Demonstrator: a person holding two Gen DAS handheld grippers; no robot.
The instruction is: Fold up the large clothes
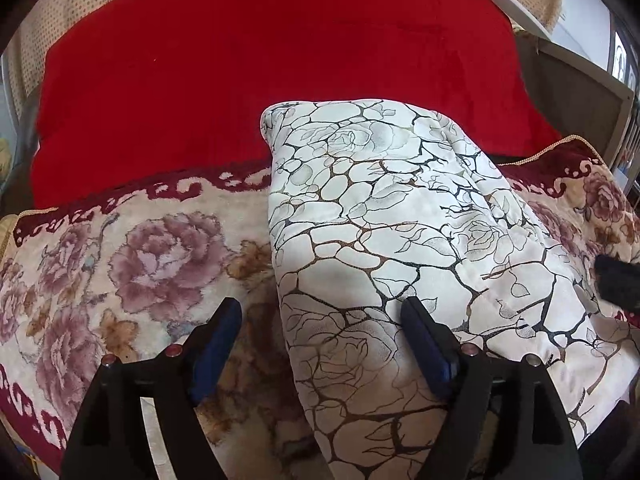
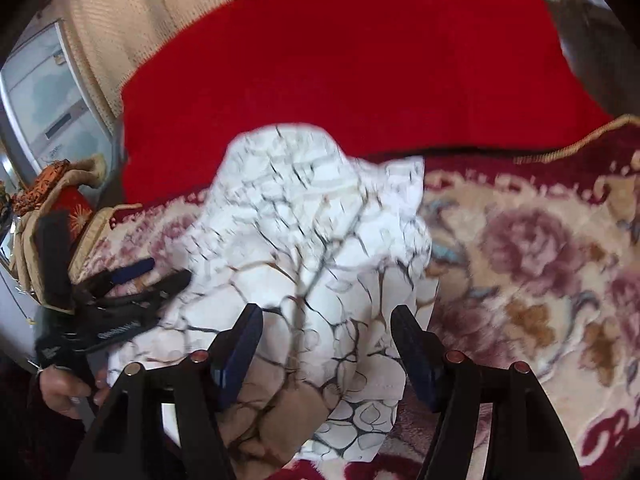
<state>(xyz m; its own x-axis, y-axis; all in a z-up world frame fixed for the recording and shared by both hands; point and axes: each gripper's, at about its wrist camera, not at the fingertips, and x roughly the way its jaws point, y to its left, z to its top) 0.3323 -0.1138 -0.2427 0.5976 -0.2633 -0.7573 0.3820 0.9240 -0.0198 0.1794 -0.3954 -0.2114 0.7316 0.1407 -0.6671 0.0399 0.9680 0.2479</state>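
A white garment [image 1: 384, 216] with a dark crackle-and-rose print lies folded in a long strip on a floral blanket [image 1: 132, 256]. My left gripper [image 1: 320, 312] is open above the strip's near left edge, holding nothing. In the right wrist view the same garment [image 2: 320, 240] is bunched and blurred. My right gripper [image 2: 326, 320] is open just above its near end, empty. The left gripper [image 2: 132, 280] shows there at the left edge, over the cloth's left side, with a hand [image 2: 64, 388] on its handle.
A red cloth [image 1: 260, 60] covers the surface behind the blanket. A dotted beige curtain [image 2: 120, 32] and a window [image 2: 44, 96] stand at the back left. A grey frame [image 1: 580, 80] is at the far right. A black sleeve [image 1: 616, 280] enters from the right.
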